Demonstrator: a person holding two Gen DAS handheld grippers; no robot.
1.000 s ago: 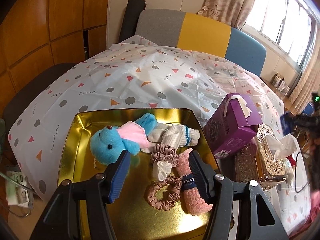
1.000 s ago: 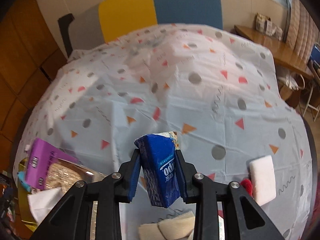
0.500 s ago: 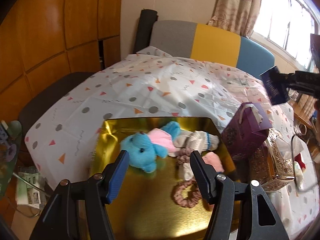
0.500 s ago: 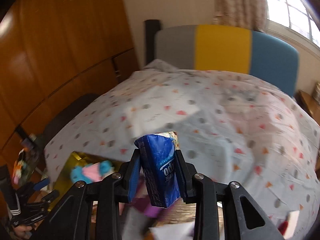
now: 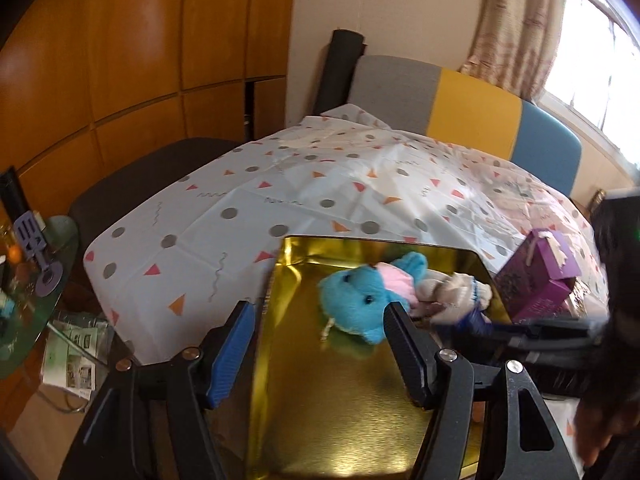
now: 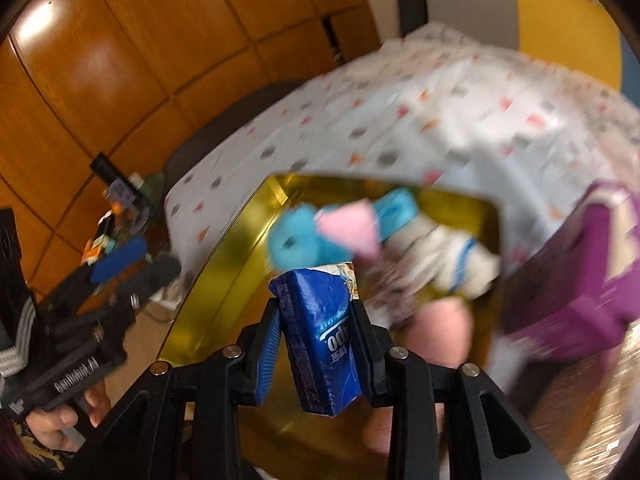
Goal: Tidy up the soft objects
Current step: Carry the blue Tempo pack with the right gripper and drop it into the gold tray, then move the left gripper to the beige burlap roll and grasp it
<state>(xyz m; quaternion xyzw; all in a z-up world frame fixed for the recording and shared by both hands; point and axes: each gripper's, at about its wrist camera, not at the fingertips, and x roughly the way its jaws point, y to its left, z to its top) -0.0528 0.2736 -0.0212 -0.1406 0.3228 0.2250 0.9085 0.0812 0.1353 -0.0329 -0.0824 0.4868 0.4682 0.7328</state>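
Right tool (image 6: 316, 340) clamped on blue tissue pack (image 6: 320, 336), poised above gold tray (image 6: 224, 264). Best lowered onto bare gold beside blue plush (image 6: 296, 244), then released gently. Left tool (image 5: 320, 344) spread apart, empty, near tray's edge.

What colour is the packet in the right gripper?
Dark blue tissue packet with white lettering, clearest in the right wrist view.

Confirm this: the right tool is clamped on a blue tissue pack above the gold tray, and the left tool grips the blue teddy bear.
Wrong about the left tool: the left wrist view shows it open and empty, the fluffy blue teddy bear lying beyond it in the shiny gold metal tray. The right tool does clamp the dark blue plastic tissue pack above the tray.
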